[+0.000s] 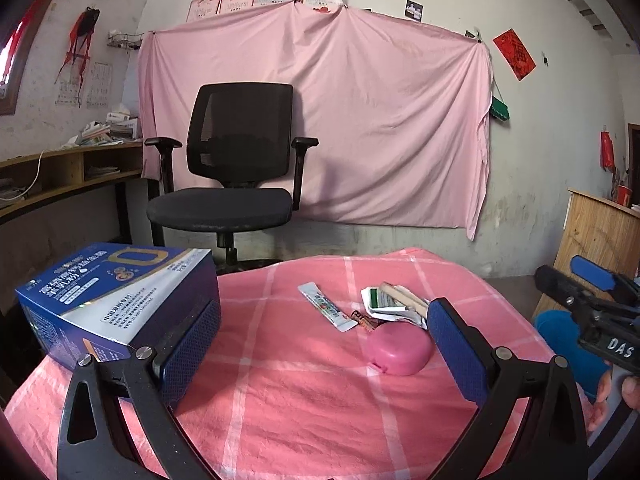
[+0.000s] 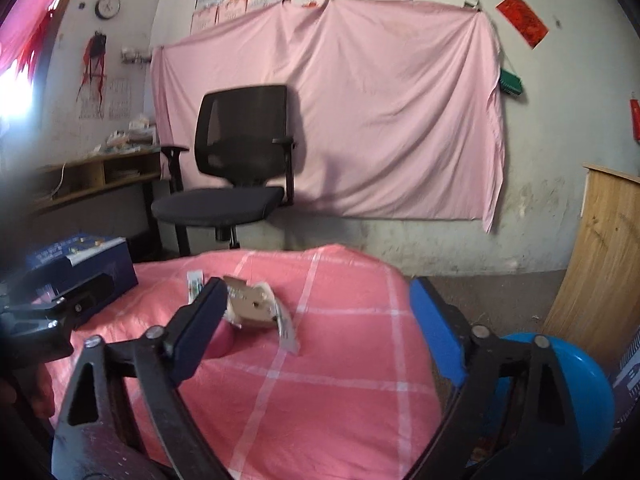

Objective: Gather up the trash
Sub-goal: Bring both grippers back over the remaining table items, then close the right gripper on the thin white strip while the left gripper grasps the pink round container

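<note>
- Left gripper (image 1: 320,328), nearest the lens, hangs over the near part of the table with its jaws spread wide and nothing between them; the right gripper (image 2: 316,328) hovers likewise, splayed and empty, at the table's right edge.
- Table (image 1: 280,408), draped in a pink checked cloth, is the landmark; behind it stand a black chair (image 1: 236,168) and a pink sheet (image 1: 360,120) pinned on the wall.
- Blue bin (image 2: 580,384) sits low, off the table's right edge, beside the right gripper; my guess is that the trash goes there.
- Box (image 1: 120,296), blue and printed, lies on the table's left side, touching the left gripper's left finger. It looks like stiff, light card; if it counts as trash, take it across a narrow edge.
- Pink case (image 1: 400,348), rounded and glossy, rests right of the table's centre, just beside the left gripper's right finger. It is probably hard and slippery, so grip across its flat faces.
- Crumpled wrappers (image 1: 388,304) with a wooden stick lie just behind the case, towards the table's far side. They look light and soft and would crush; pinch the raised folds.
- Sachet (image 1: 326,306) lies flat on the cloth left of the wrappers. Thin and limp, it is best taken at one end, which needs lifting first.
- Battery (image 1: 364,320), the smallest item, lies between sachet and case. It may roll, so close across its middle.
</note>
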### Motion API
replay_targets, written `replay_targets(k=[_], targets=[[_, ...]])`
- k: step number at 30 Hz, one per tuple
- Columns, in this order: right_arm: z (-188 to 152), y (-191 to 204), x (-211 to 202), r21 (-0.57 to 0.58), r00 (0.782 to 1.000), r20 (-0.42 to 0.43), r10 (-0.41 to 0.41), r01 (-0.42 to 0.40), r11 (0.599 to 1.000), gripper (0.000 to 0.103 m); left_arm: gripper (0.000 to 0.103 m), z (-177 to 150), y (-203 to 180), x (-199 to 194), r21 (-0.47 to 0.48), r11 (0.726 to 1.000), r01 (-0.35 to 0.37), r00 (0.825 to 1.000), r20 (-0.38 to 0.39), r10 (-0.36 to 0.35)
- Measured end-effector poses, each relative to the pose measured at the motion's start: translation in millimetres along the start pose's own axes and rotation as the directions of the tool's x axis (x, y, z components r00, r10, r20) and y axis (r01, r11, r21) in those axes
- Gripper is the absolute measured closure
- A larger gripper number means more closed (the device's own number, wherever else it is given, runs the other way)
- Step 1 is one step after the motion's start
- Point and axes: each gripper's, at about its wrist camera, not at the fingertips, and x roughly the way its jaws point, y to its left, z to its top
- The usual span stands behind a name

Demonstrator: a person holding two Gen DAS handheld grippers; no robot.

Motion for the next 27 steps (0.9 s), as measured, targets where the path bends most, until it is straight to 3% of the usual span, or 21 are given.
replay_targets(k=[4,9,16,18,20,24,25,27], targets=[[-3.0,5.8,14.3,-0.021,0.998,-0.055,0.016,-0.018,1.0,0.017,0.002,-0.6,1.9,9.1,-0.006,1.0,0.015,1.0,-0.027,-0.015],[-9.9,7.1,42.6,-0.015,0.98,-0.188,0.057,-0.061,0.998,0.04,0.008,3.1,6.8,23.4,-0.014,0.998,0.06,0.993,-0.098,-0.061],[-17.9,9.4,67.4,-0.008,0.946,-0.309,0.094,-0.102,0.995,0.055,0.04,-2.2,6.8,63.2,-0.044,0.988,0.149,0.945,-0.289,-0.155],[-18.3,9.0,73.8,0.0,0.936,-0.335,0.105,-0.112,0.994,0.058,0.045,-2.9,4.7,68.6,-0.048,0.985,0.167,0.933,-0.316,-0.173],[-18.6,8.8,85.1,0.011,0.92,-0.372,0.125,-0.131,0.991,0.061,0.045,-3.8,1.4,71.9,-0.041,0.982,0.186,0.923,-0.335,-0.189],[-25.1,7.0,106.0,0.044,0.872,-0.466,0.152,-0.149,0.988,0.076,0.045,-7.2,-8.0,78.3,-0.013,0.974,0.227,0.905,-0.366,-0.216],[-25.7,6.1,108.3,0.052,0.867,-0.474,0.154,-0.147,0.988,0.077,0.045,-8.3,-11.2,81.5,-0.004,0.972,0.237,0.898,-0.38,-0.221],[-25.1,0.5,104.8,0.078,0.873,-0.458,0.166,-0.146,0.986,0.089,0.045,-10.9,-16.0,88.3,0.004,0.968,0.249,0.886,-0.404,-0.227]])
